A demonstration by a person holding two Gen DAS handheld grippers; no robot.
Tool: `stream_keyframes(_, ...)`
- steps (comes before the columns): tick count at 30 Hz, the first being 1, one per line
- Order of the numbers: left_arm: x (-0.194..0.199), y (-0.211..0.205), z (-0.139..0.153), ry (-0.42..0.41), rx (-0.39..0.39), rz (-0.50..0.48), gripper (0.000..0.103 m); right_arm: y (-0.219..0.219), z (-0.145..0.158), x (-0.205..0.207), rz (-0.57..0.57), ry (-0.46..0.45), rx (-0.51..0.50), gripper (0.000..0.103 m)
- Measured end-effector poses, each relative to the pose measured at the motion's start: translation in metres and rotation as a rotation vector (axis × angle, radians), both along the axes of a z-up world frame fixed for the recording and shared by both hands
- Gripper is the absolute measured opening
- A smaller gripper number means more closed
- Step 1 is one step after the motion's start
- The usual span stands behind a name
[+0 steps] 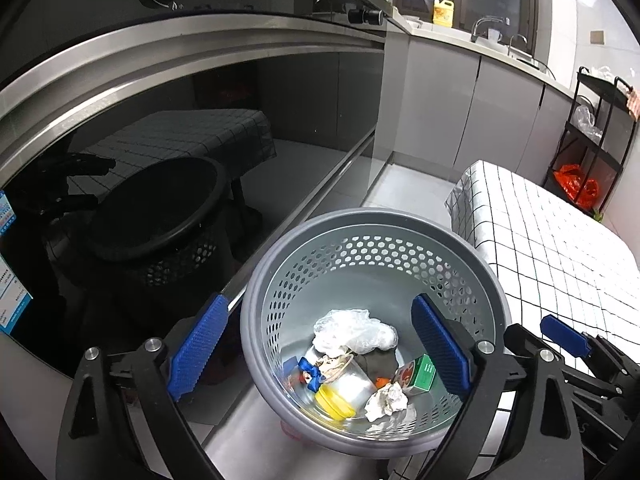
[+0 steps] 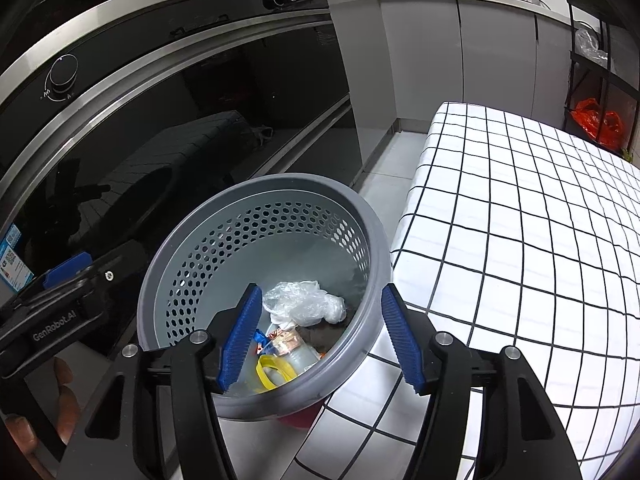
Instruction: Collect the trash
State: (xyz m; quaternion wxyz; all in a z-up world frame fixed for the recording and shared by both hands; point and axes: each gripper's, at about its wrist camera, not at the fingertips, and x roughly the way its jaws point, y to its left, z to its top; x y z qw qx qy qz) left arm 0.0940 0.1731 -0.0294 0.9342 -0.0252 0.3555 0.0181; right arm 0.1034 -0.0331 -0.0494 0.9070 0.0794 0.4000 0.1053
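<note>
A grey perforated waste basket (image 1: 362,224) stands on the floor between the oven and the table; it also shows in the right wrist view (image 2: 168,256). Inside lie a clear plastic bag (image 1: 354,330), a crumpled tissue (image 1: 386,402), a green carton (image 1: 420,374), a clear cup with a yellow lid (image 1: 334,400) and other scraps. The bag (image 2: 304,300) and yellow lid (image 2: 274,372) show in the right view too. My left gripper (image 1: 320,352) is open and empty above the basket. My right gripper (image 2: 320,336) is open and empty over the basket's right rim.
A black glass oven door (image 1: 180,140) is at the left. A table with a white checked cloth (image 2: 520,208) is at the right. Grey cabinets (image 1: 460,92) and a black rack with an orange bag (image 1: 578,186) stand behind.
</note>
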Motion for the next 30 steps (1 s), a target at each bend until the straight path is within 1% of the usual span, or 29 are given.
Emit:
stream_keyframes(5,-0.003,0.001,0.003,-0.007,0.0,0.0,0.095,0.002,0.003,-0.004,-0.005,-0.01,-0.015,0.06)
stream_keyframes(7,-0.005,0.001,0.005,-0.015,0.002,-0.002,0.096,0.003,0.004,-0.006,-0.008,-0.012,-0.015,0.063)
stream_keyframes(11,-0.008,0.001,0.008,-0.028,0.003,-0.004,0.097,0.004,0.005,-0.009,-0.018,-0.015,-0.017,0.064)
stream_keyframes(20,-0.008,0.005,0.007,-0.025,-0.004,-0.002,0.097,0.005,0.007,-0.012,-0.03,-0.018,-0.023,0.065)
stream_keyframes(23,-0.007,0.005,0.006,-0.021,0.0,0.0,0.097,0.005,0.008,-0.013,-0.032,-0.02,-0.018,0.069)
stream_keyframes(26,-0.007,0.006,0.006,-0.019,-0.001,0.0,0.097,0.006,0.009,-0.012,-0.033,-0.017,-0.02,0.07)
stream_keyframes(30,-0.006,0.006,0.005,-0.014,-0.006,-0.001,0.097,0.006,0.01,-0.013,-0.038,-0.024,-0.016,0.074)
